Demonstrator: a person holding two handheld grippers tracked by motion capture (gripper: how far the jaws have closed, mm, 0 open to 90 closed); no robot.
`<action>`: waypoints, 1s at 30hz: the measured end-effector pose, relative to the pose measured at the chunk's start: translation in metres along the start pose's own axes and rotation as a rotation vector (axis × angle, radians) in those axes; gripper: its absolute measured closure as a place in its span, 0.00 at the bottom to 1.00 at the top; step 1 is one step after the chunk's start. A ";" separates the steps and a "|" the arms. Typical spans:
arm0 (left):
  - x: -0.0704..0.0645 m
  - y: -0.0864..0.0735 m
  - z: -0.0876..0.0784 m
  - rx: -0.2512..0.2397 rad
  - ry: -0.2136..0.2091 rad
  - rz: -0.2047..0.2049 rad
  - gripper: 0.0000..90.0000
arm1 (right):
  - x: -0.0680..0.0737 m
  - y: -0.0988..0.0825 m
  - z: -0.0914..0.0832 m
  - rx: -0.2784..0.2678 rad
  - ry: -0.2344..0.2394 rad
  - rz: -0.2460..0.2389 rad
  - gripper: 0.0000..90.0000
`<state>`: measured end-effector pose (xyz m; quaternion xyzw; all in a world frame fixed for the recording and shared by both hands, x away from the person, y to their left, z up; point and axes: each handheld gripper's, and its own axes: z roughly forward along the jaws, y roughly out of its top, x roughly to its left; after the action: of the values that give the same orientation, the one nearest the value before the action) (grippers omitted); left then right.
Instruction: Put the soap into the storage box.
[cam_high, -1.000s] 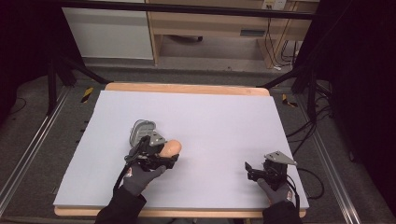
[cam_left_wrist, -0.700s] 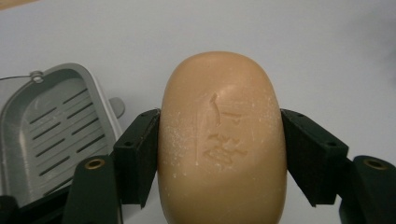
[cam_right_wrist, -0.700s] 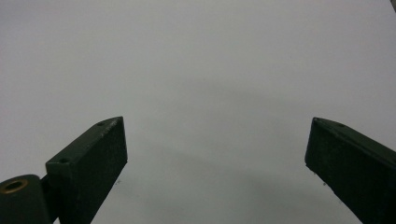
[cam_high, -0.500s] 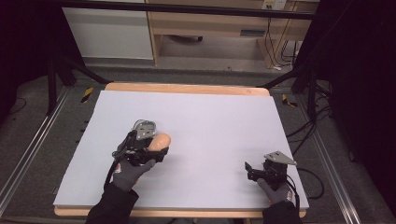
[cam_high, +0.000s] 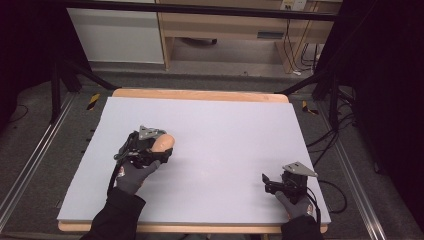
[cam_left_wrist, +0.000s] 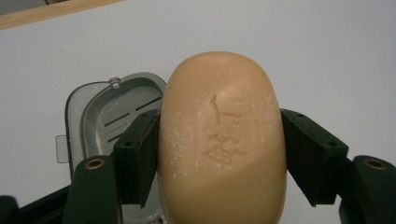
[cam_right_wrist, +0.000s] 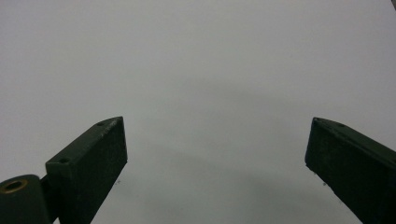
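Note:
A tan oval bar of soap (cam_left_wrist: 222, 140) with a stamped mark sits clamped between the black jaws of my left gripper (cam_left_wrist: 219, 154). Under and behind it lies a grey soap dish (cam_left_wrist: 109, 112) with drain slots, partly covered by the bar. From above, the left gripper (cam_high: 150, 147) holds the soap (cam_high: 164, 141) at the left middle of the white table sheet (cam_high: 225, 130). Low at the right front, my right gripper (cam_high: 267, 181) rests with its jaws wide apart and nothing between them; its fingers (cam_right_wrist: 93, 163) frame bare white sheet (cam_right_wrist: 210, 93).
The wooden table edge (cam_high: 200, 94) runs along the far side. Black frame legs (cam_high: 65, 75) and cables (cam_high: 330, 140) stand on the grey floor around the table. A pale cabinet (cam_high: 117, 35) is at the back.
My left gripper has carried the soap to the left and slightly away, over the grey dish. The right gripper has stayed put.

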<state>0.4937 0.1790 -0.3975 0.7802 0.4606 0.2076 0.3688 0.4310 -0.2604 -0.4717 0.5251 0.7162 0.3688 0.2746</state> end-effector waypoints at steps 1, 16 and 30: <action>0.001 0.001 0.001 -0.002 0.002 -0.001 0.36 | 0.000 0.000 0.000 0.000 0.000 0.000 0.07; 0.022 0.003 0.020 0.005 0.061 -0.038 0.36 | 0.000 0.000 0.000 0.001 0.002 0.003 0.07; 0.037 -0.005 0.029 0.039 0.087 -0.063 0.36 | 0.000 0.000 0.000 0.003 0.002 0.003 0.06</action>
<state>0.5286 0.2020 -0.4204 0.7627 0.5043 0.2205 0.3395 0.4312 -0.2607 -0.4720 0.5262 0.7163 0.3687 0.2723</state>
